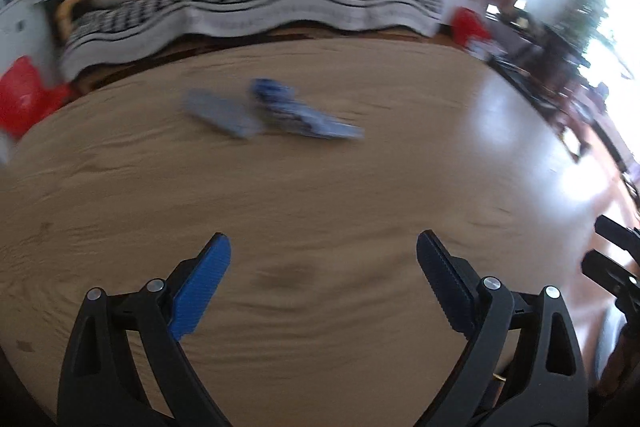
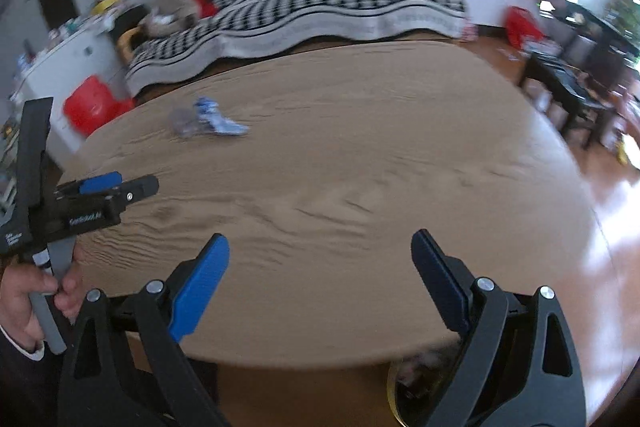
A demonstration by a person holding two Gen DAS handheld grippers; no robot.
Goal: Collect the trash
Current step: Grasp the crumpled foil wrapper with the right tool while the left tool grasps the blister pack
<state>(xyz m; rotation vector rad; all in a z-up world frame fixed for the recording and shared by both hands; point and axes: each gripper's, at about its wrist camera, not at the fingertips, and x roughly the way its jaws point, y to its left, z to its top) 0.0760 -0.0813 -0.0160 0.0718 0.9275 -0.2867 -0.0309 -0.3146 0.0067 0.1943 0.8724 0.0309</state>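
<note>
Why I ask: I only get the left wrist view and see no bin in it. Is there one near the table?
Observer: Probably. The right wrist view shows a round container just below the near edge of the table, with what looks like crumpled scraps inside.
Operator: Is the right hand-held gripper carrying anything?
Observer: No. The right hand-held gripper is open, with only bare tabletop showing between its fingers.
Operator: What is holding mine?
Observer: A person's hand, wrapped around the grey handle below the left hand-held gripper.
</note>
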